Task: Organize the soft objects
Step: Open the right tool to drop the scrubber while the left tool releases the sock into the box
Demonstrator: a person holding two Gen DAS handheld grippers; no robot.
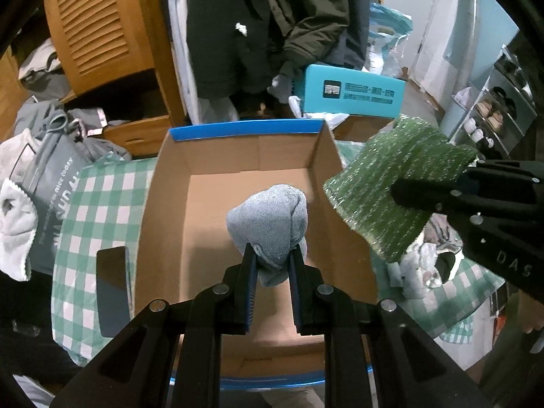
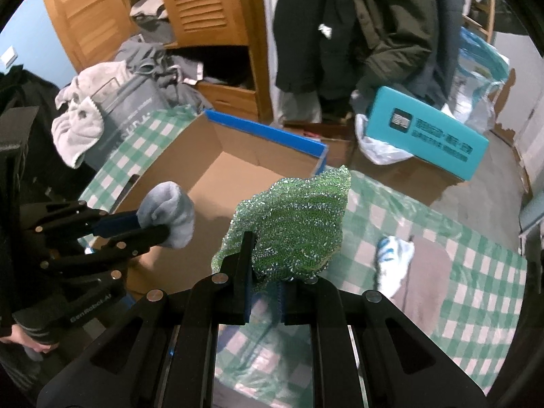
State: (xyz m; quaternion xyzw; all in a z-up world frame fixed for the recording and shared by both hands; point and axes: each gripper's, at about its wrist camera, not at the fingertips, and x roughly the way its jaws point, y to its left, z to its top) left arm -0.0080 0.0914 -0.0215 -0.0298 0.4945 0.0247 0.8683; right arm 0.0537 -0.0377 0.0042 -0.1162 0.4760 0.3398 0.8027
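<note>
My left gripper (image 1: 272,255) is shut on a rolled grey sock (image 1: 268,221) and holds it above the open cardboard box (image 1: 163,204), whose inside is bare. In the right wrist view the left gripper (image 2: 159,227) holds the grey sock (image 2: 170,214) over the box's near edge (image 2: 142,272). My right gripper (image 2: 268,255) is shut on a sparkly green cloth (image 2: 292,224) and holds it above the checked tablecloth, just right of the box. The green cloth (image 1: 397,187) and right gripper (image 1: 418,190) also show in the left wrist view.
A green-and-white checked cloth (image 2: 459,272) covers the table. A white-and-blue sock (image 2: 394,258) lies on a brown pad at right. A teal box (image 2: 425,132), hanging dark coats (image 2: 357,17), a wooden wardrobe (image 2: 204,6) and piled clothes stand behind.
</note>
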